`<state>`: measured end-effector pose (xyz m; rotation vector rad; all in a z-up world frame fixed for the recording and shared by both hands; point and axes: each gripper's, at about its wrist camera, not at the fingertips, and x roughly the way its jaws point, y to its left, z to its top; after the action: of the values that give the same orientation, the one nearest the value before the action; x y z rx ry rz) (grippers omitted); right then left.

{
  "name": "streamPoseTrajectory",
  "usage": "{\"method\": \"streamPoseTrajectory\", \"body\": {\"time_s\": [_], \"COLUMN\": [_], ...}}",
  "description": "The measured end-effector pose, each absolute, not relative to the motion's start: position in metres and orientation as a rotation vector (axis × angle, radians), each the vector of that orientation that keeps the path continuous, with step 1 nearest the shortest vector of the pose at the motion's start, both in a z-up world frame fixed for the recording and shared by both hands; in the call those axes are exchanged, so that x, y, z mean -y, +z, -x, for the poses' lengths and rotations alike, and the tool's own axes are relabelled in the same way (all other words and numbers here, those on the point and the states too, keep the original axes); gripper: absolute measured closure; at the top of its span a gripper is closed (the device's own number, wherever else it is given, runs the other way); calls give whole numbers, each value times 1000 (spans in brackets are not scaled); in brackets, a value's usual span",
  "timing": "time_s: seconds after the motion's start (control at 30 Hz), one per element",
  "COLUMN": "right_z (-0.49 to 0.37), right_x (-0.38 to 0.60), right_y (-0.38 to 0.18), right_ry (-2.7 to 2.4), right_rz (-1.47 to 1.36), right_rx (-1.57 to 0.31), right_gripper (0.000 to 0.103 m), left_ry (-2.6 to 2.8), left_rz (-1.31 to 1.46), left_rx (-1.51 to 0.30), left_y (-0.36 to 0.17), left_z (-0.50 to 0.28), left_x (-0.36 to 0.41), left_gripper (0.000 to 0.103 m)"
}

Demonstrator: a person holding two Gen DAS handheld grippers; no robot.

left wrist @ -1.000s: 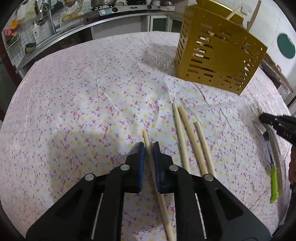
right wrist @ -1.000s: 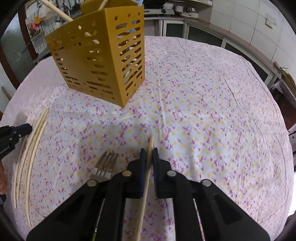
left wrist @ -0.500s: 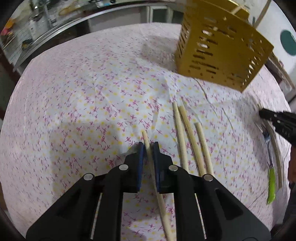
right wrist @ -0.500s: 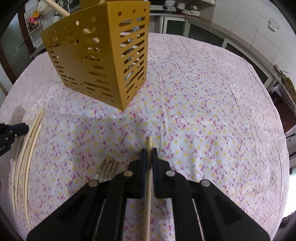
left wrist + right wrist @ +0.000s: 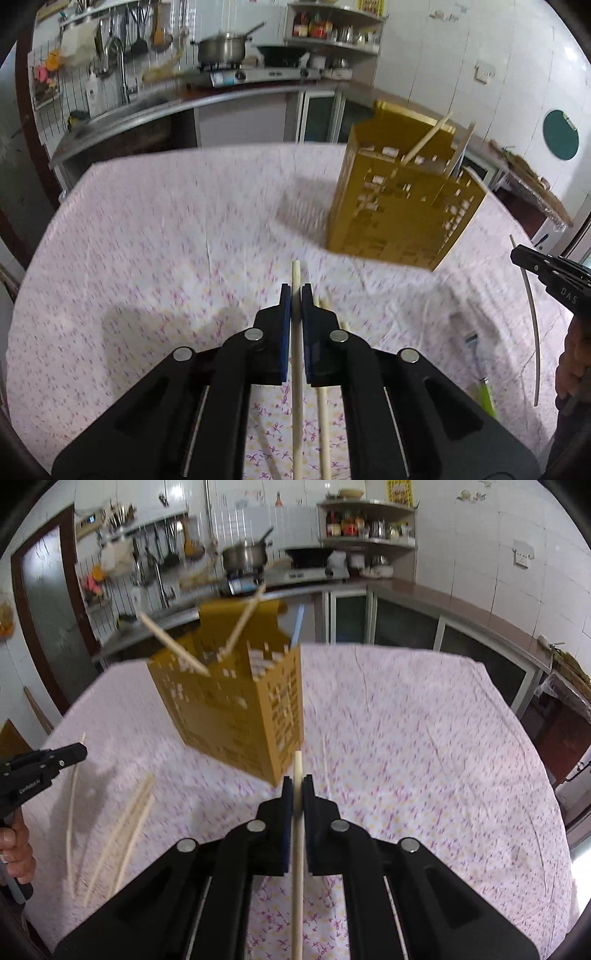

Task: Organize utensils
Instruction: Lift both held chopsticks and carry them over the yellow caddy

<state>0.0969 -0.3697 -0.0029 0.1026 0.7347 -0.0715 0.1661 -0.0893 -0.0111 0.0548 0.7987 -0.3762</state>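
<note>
My left gripper (image 5: 295, 295) is shut on a pale wooden chopstick (image 5: 296, 273) and holds it above the floral tablecloth (image 5: 155, 236). My right gripper (image 5: 297, 786) is shut on another wooden chopstick (image 5: 298, 768), also lifted. The yellow perforated utensil holder (image 5: 399, 206) stands ahead and to the right of the left gripper, with chopsticks leaning in it; it also shows in the right wrist view (image 5: 232, 705), ahead and left. More chopsticks lie on the cloth (image 5: 125, 834), one of them under the left gripper (image 5: 323, 406).
A green-handled fork (image 5: 480, 380) lies on the cloth at the right. The right gripper shows at the right edge of the left wrist view (image 5: 546, 273). A kitchen counter with a pot (image 5: 221, 50) and sink runs behind the table.
Both grippers have lifted their chopsticks off the cloth and tilted up, so the views now show the kitchen behind. The holder looks closer and the picture is blurred by motion.
</note>
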Motion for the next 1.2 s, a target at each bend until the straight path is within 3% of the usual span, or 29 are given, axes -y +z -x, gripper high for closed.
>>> {"method": "streamPoseTrajectory", "body": {"time_s": [0.53, 1.2], "right_z": [-71, -67], "right_x": [369, 368], "right_y": [45, 59], "right_ry": [-63, -58], "right_rz": [-128, -121], "right_rx": [-580, -523], "right_gripper": [97, 97], "left_ry": [-365, -372], "left_rz": [-47, -23], "left_rx": [-655, -608], "left_y": [39, 56], "left_z": [-143, -137], "left_x": [79, 73], "left_gripper": [99, 99]}}
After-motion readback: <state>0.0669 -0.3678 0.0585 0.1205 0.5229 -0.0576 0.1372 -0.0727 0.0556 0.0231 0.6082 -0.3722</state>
